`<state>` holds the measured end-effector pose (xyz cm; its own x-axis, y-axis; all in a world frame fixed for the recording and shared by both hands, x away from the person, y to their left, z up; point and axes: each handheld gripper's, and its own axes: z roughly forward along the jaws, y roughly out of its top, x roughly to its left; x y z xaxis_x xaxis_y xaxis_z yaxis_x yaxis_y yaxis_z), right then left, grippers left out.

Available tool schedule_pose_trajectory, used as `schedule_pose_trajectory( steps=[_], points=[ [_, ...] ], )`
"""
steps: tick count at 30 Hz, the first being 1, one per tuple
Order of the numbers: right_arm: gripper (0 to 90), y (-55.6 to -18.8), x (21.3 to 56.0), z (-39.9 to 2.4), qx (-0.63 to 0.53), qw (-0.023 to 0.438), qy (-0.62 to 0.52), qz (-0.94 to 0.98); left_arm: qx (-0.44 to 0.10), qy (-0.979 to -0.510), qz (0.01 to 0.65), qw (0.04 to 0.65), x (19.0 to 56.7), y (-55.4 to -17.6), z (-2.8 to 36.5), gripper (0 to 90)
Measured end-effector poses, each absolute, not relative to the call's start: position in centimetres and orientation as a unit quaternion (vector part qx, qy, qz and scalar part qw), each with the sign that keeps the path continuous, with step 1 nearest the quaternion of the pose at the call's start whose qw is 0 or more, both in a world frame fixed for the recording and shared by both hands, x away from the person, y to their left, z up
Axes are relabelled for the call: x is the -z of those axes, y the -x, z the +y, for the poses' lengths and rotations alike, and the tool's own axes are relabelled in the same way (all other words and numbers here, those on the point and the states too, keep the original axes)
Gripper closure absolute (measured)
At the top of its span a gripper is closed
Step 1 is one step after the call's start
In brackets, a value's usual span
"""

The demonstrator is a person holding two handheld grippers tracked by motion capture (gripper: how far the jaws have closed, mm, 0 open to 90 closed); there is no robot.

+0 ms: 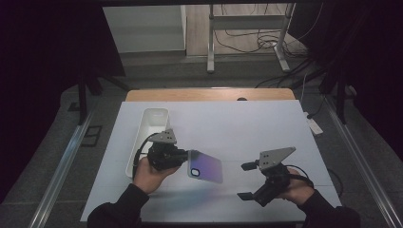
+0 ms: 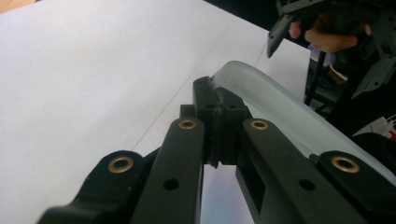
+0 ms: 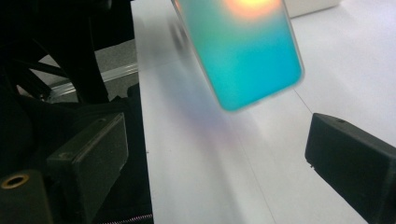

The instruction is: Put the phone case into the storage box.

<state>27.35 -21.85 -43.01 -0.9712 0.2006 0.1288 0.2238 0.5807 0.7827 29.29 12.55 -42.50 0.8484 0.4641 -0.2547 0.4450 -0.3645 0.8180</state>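
One edge of the iridescent phone case (image 1: 205, 166) is pinched by the closed left gripper (image 1: 183, 156), so it is held above the table (image 1: 247, 128), probably for a handover. The right gripper (image 1: 248, 181) is kept wide open and empty near it, seemingly ready to receive the free end.

In the right gripper view the phone case (image 3: 243, 51) is blurred and cut off by the top edge of the frame. In the left gripper view the fingers (image 2: 217, 135) hide its clamped edge, and the frame's right edge crops the other hand (image 2: 327, 37).
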Motion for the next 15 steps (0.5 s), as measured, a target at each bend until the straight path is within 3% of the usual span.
schedule_pose_trajectory(
  steps=[15],
  points=[
    [4.9, -26.8, 43.3, -24.3, 0.419, -0.025, 0.163, -0.893, -0.045, -0.820, 0.336, 0.461, 41.7, -29.9, 14.0, 88.8]
  ],
)
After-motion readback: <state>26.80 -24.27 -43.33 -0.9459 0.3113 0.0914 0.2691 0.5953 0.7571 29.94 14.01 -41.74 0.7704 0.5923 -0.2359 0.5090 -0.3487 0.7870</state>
